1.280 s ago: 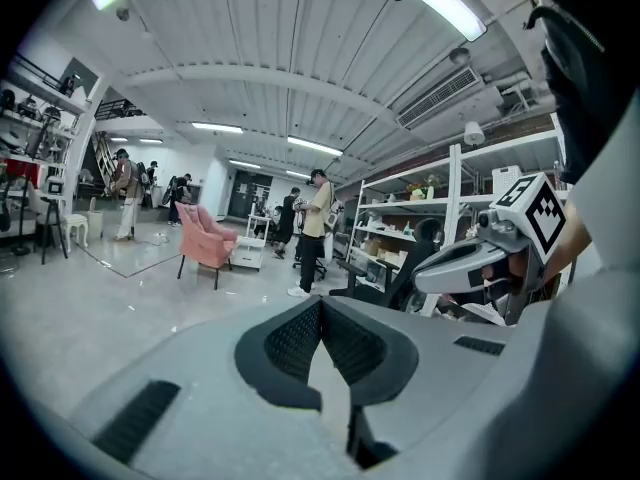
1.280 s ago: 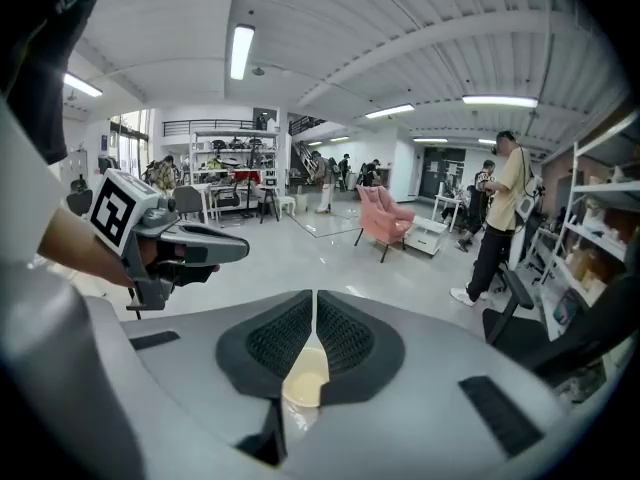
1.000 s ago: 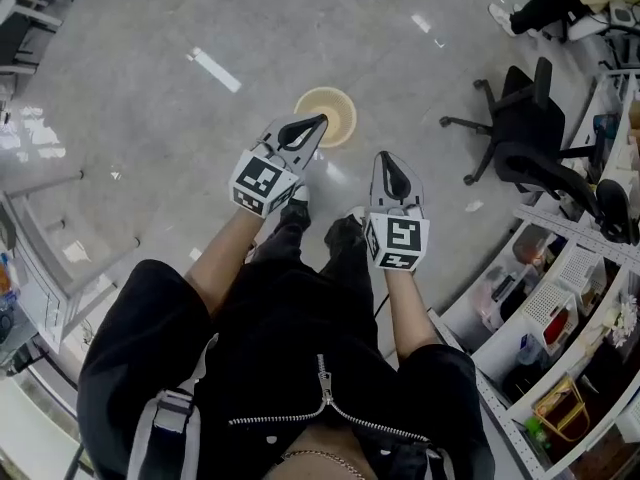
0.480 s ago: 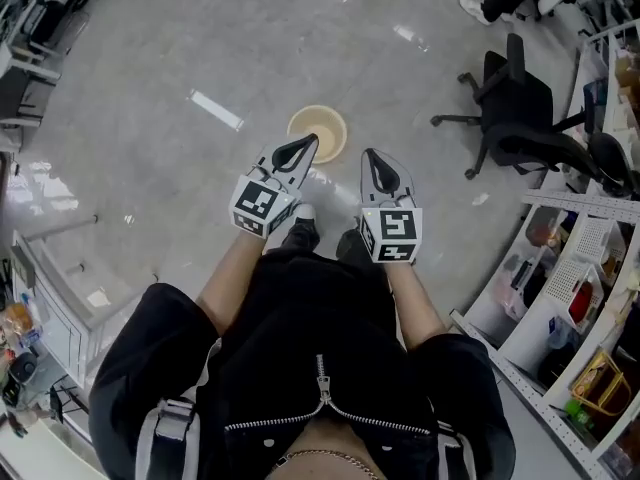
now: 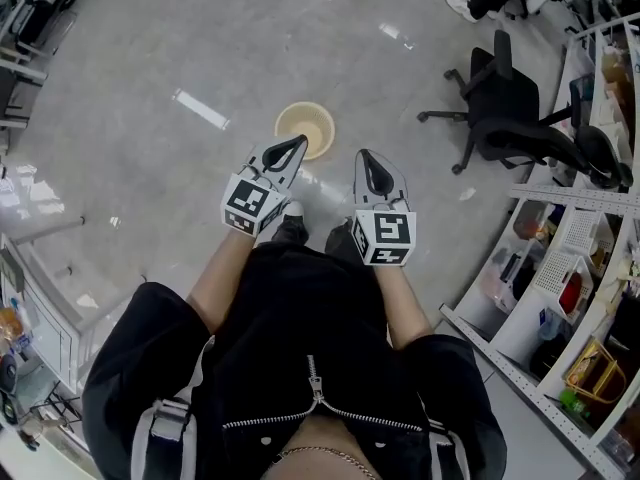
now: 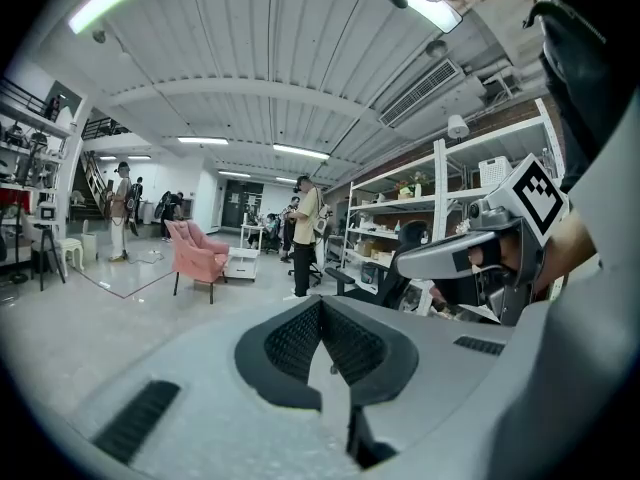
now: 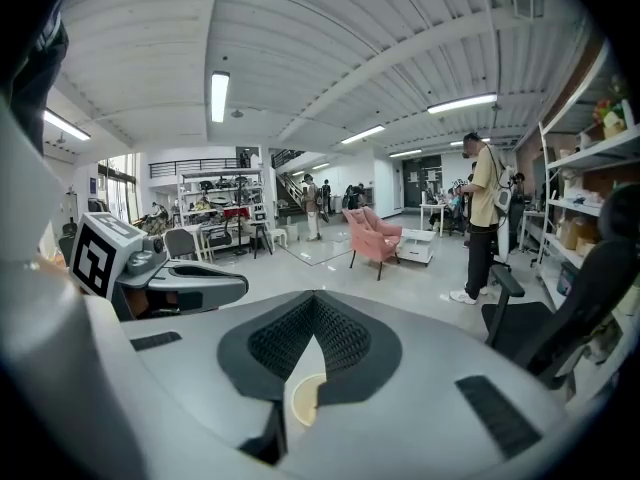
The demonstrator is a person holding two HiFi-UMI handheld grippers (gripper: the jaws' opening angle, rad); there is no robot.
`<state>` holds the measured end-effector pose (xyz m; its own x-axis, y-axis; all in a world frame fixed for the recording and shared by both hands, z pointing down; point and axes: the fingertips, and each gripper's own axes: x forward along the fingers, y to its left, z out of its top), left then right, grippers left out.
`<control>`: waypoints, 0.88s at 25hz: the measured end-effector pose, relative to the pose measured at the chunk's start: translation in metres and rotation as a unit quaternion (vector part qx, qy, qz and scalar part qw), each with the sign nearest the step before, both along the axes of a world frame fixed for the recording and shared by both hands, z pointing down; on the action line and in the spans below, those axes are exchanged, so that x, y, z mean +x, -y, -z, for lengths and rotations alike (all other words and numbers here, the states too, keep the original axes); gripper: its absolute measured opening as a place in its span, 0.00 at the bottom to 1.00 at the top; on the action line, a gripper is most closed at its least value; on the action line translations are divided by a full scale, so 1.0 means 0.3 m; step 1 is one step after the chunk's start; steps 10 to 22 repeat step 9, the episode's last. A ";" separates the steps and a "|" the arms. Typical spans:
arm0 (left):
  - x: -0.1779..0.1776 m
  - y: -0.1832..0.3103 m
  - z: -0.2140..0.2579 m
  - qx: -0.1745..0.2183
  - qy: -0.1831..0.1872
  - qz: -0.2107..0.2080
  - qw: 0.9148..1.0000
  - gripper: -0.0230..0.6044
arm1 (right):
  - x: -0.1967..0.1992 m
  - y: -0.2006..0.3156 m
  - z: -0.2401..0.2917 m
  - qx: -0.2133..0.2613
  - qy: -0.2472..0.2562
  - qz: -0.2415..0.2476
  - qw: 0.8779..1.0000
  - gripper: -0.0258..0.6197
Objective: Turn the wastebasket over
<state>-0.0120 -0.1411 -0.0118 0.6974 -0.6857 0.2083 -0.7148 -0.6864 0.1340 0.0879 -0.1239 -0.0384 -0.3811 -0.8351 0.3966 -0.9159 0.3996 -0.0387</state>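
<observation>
- Left gripper (image 5: 297, 142): fingers clenched together, holding nothing.
- Right gripper (image 5: 363, 155): fingers clenched together too, also empty.
- Wastebasket (image 5: 305, 128): stands mouth up on the floor (image 5: 200, 48), ahead of and below both sets of fingers, untouched.

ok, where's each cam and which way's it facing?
Head view: on the person's head, steeply down at floor and wastebasket; shows forearms, left gripper, right gripper.
Left gripper view: on left gripper, across the room toward pink armchair; shows own shut jaws, right gripper.
Right gripper view: on right gripper, same way; shows own shut jaws, left gripper.
Shared: both gripper views see the pink armchair; head and right gripper views, the wastebasket.
</observation>
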 end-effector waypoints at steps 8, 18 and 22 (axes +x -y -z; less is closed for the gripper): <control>-0.006 -0.002 -0.001 -0.006 -0.005 0.006 1.000 0.04 | -0.018 -0.013 -0.001 0.002 -0.001 0.009 1.000 0.05; -0.008 0.003 -0.002 -0.006 -0.004 0.006 1.000 0.04 | -0.022 -0.012 -0.001 0.002 -0.001 0.010 1.000 0.05; -0.008 0.003 -0.002 -0.006 -0.004 0.006 1.000 0.04 | -0.022 -0.012 -0.001 0.002 -0.001 0.010 1.000 0.05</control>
